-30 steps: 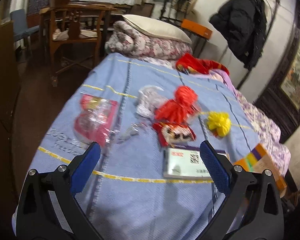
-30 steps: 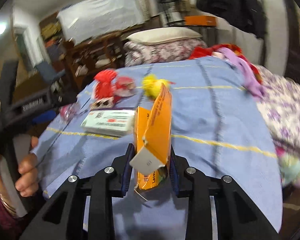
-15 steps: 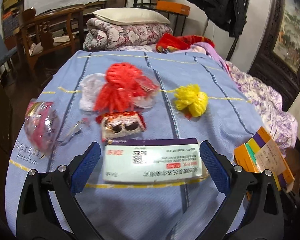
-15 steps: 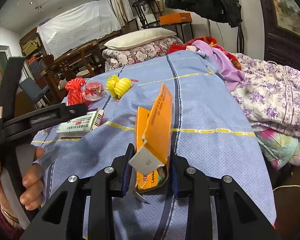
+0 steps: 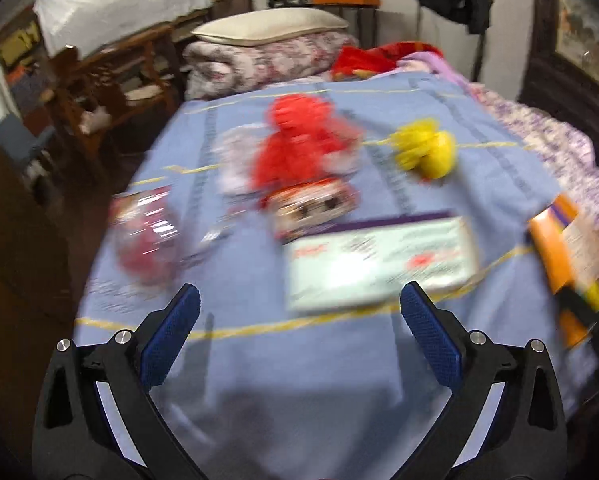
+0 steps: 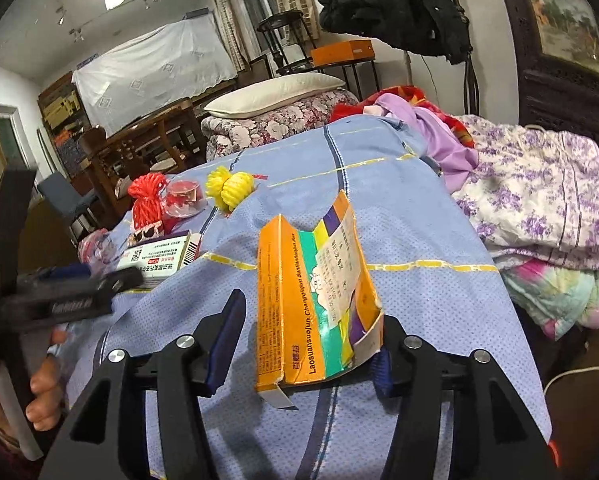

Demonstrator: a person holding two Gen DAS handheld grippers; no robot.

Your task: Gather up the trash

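Trash lies on a blue bedspread: a white medicine box, a red-and-white snack wrapper, a red mesh net, a yellow mesh net and a pink plastic bag. My left gripper is open and empty, just short of the white box. In the right wrist view my right gripper has opened; the orange medicine box lies tilted between its jaws, resting against the right one, with a gap on the left. The orange box shows in the left wrist view too.
A folded floral quilt with a pillow lies at the bed's head. Purple and floral clothes are piled on the right. Wooden chairs and a table stand left of the bed. A black coat hangs on the wall.
My right gripper opened from its grip on the orange box, which tipped over flatter. My left gripper drew back a little and shifted left; its view is motion-blurred.
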